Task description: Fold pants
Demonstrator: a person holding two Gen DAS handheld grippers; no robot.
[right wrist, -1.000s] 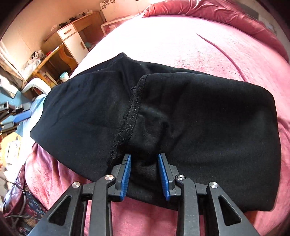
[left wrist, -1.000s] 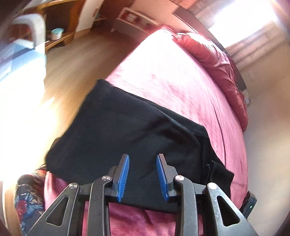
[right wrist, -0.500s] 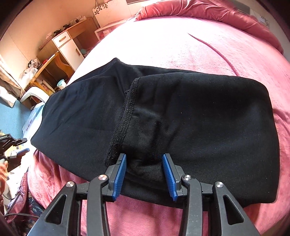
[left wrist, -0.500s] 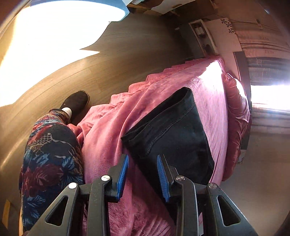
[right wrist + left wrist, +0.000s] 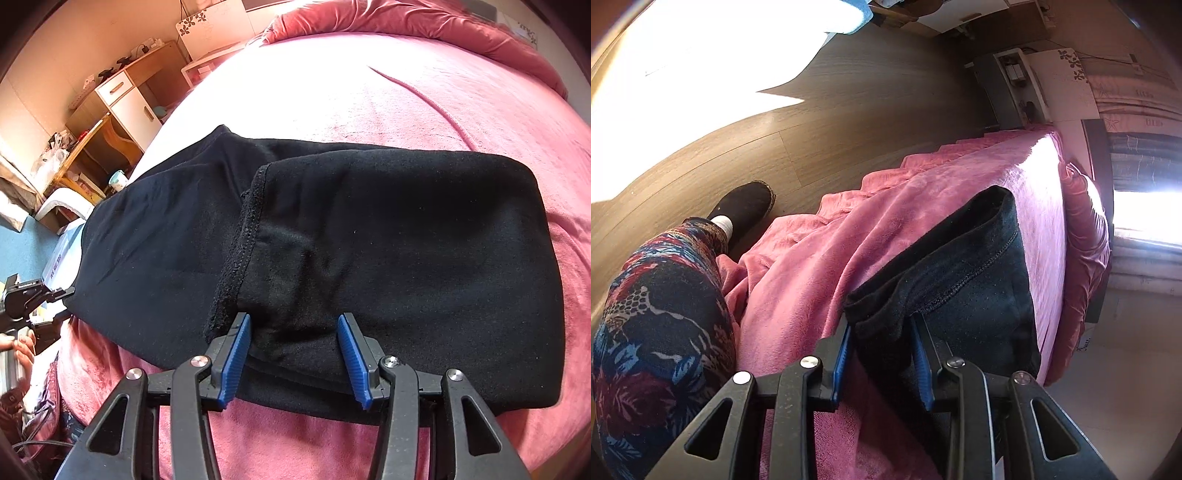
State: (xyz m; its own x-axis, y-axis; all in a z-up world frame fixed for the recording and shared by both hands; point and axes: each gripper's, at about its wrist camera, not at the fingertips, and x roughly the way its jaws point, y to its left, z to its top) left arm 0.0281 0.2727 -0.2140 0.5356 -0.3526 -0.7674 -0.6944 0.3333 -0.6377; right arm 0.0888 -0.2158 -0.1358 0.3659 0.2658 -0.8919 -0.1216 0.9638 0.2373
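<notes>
Black pants (image 5: 388,236) lie folded on a pink bed cover (image 5: 369,92), one layer with a stitched hem on top. My right gripper (image 5: 295,354) is open, its blue pads astride the near edge of the top layer. In the left wrist view the pants (image 5: 964,280) end at the bed's edge. My left gripper (image 5: 882,358) is open with the pants' corner between its blue pads. The left gripper also shows at the far left of the right wrist view (image 5: 33,306).
The bed cover (image 5: 820,280) hangs down toward a wooden floor (image 5: 831,110). The person's floral-trousered leg (image 5: 661,325) and black shoe (image 5: 746,206) stand beside the bed. A wooden desk and a white cabinet (image 5: 125,99) stand beyond the bed. A red duvet (image 5: 424,26) lies at the head.
My left gripper swung down to the bed's side edge and closed in on the pants' corner. My right gripper opened wider on the near edge of the top layer.
</notes>
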